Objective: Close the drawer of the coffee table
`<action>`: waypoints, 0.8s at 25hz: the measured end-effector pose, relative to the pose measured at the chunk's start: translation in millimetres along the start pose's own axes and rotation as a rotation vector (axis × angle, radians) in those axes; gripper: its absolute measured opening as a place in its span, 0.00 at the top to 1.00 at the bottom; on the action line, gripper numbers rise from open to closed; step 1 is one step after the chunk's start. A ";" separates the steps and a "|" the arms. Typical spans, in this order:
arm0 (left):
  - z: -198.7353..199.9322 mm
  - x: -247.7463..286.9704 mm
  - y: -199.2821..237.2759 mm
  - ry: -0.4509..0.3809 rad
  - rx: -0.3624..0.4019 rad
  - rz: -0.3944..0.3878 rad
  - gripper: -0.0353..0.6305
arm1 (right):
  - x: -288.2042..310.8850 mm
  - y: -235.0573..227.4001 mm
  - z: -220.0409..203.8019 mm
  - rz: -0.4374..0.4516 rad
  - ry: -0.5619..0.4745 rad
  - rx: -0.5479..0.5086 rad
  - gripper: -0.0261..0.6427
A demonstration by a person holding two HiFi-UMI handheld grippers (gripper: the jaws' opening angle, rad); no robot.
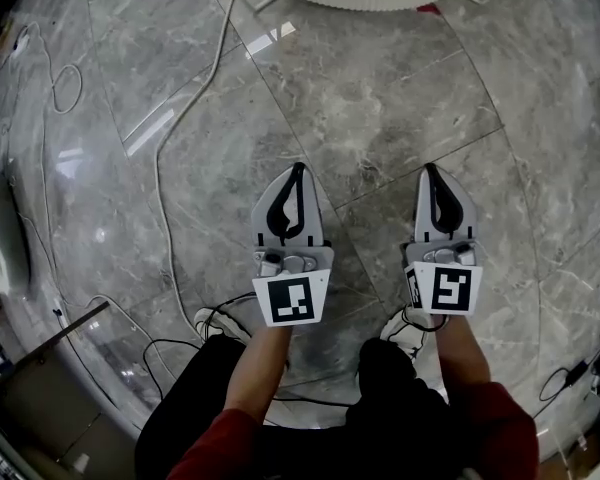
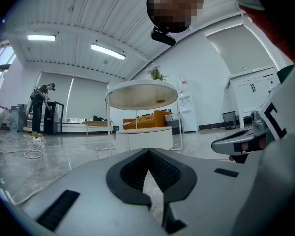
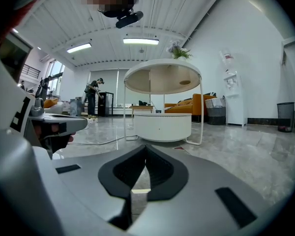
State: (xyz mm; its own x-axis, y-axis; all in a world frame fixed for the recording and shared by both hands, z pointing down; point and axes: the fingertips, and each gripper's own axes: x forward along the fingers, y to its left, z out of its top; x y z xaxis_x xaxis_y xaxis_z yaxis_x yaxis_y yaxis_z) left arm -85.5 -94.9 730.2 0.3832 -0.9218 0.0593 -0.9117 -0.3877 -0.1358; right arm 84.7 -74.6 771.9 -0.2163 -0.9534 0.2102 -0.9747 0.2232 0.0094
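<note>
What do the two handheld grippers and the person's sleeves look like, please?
The left gripper and the right gripper are both light grey shells tapering to a point, with black ribbed pads lining the jaws. Each carries a cube bearing a black-and-white square marker. The person wears red sleeves.

This looks like a big open studio or showroom got up as a living room, not a lived-in home. The floor [image 1: 380, 98] is polished grey stone tile running wide and mostly bare, with loose cables [image 1: 160, 188] trailing over it. Strip lights [image 3: 140, 41] hang in a ribbed white ceiling. A round white coffee table [image 3: 162, 127] stands alone in the open, with an orange sofa [image 3: 196, 103] behind it near the far wall. White cabinets [image 2: 253, 90] line one wall, a bin [image 3: 285, 116] stands by another, and a person [image 2: 39, 107] stands working at a black stand far back.
</note>
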 end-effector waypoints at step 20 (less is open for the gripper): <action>426.3 -28.8 74.9 -0.067 0.085 -0.141 0.93 | -97.5 -25.7 439.6 -0.055 0.036 0.089 0.93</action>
State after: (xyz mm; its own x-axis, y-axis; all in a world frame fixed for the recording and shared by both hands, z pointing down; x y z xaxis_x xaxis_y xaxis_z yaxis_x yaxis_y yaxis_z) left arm -101.7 -98.3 296.8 0.5175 -0.8555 0.0184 -0.8338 -0.5090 -0.2136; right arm 106.3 -76.5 321.4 -0.1619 -0.9553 0.2472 -0.9865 0.1505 -0.0647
